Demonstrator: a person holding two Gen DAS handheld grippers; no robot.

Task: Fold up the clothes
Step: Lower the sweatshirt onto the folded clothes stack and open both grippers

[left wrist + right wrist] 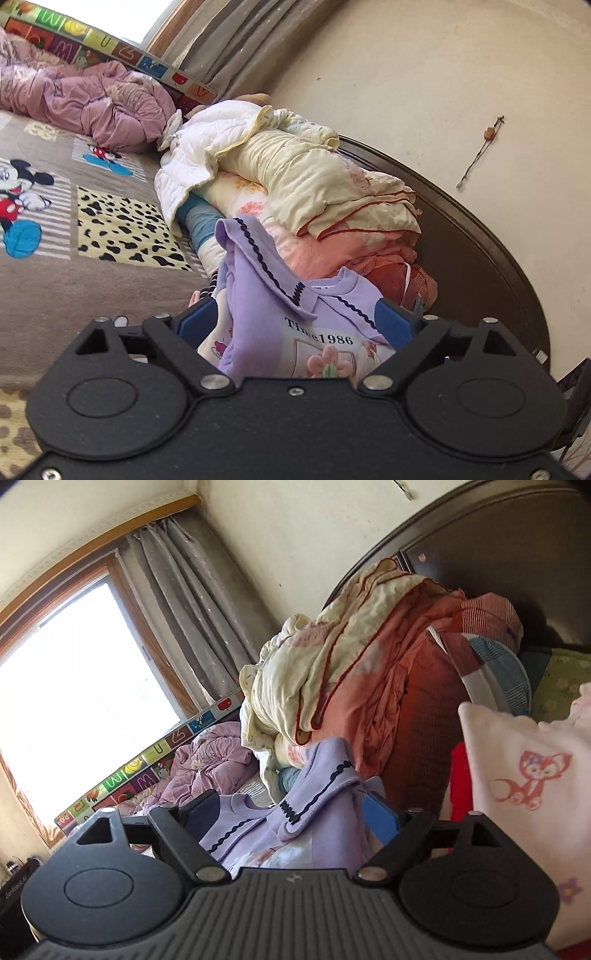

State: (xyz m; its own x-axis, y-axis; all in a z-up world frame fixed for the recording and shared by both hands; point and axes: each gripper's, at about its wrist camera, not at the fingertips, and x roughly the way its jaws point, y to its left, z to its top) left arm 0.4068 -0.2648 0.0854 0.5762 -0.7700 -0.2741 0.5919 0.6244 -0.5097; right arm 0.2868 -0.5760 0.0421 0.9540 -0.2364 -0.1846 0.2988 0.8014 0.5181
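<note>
On the bed (92, 288), close against the heap of quilts (295, 177) stacked by the dark headboard (480, 236), lies the garment in hand: a lilac top (295, 321) with dark scalloped trim and a printed front. It sits bunched between both tools. The left gripper (295, 325) has its jaws spread wide, blue pads standing either side of the cloth and, as far as can be seen, not pressing on it. The right gripper (291, 812) is likewise spread, the collar and a fold of the same lilac top (314, 797) lying in the gap without being pinched. Judgement on progress: the top appears doubled over on itself but remains rumpled, collar raised and edges uneven, so its fold is at best partly made and not yet squared or flattened. A pale pink garment (517, 775) with a fox print hangs or lies to the right and looks unfolded. A purple duvet (92, 99) lies loose farther off. Most of the task therefore seems outstanding.
</note>
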